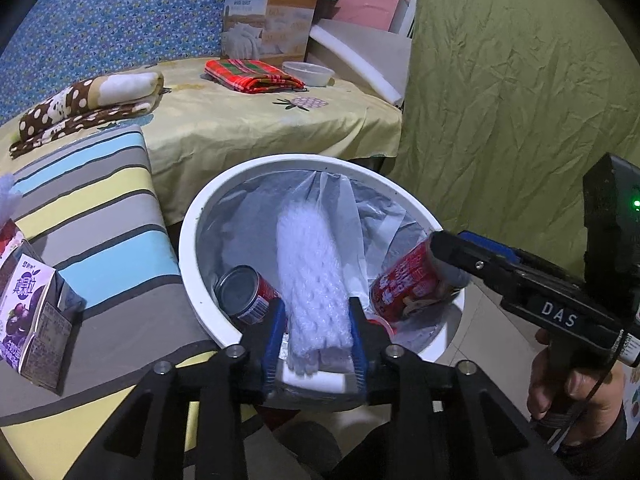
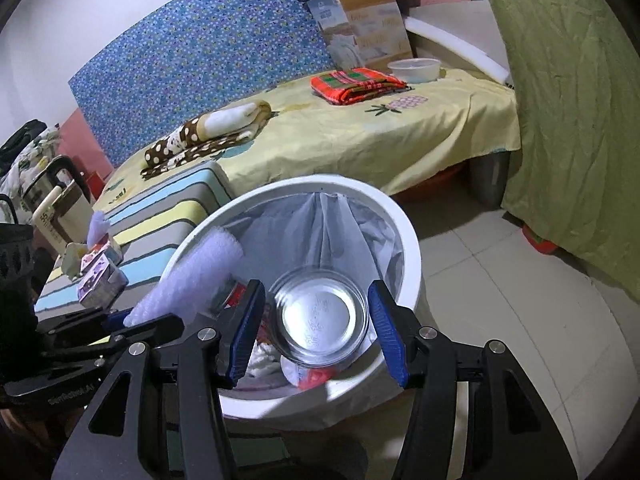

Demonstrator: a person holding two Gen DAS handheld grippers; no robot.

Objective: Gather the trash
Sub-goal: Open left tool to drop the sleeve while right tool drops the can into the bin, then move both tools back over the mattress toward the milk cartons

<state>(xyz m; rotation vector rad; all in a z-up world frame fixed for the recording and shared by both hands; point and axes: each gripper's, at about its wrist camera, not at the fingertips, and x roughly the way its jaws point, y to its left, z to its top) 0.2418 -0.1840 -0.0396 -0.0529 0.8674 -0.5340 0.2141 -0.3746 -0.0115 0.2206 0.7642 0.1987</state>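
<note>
- A white foam net sleeve [image 1: 316, 280] is pinched between the blue pads of the left gripper [image 1: 318, 334], held over the near side of the white trash bin [image 1: 192, 256].
- The right gripper [image 2: 316, 330] stands wide, its jaws either side of a red drink can [image 2: 320, 316] without visibly touching; the can hangs over the bin's right side.
- Another red can [image 1: 244, 294] lies inside the lined bin, left of the sleeve.
- To the left, a purple juice carton [image 1: 30, 312] stands on a striped cushion [image 1: 104, 216].
- Farther off, a yellow-sheeted bed [image 1: 256, 120] carries a folded red plaid cloth [image 1: 252, 74].
</note>
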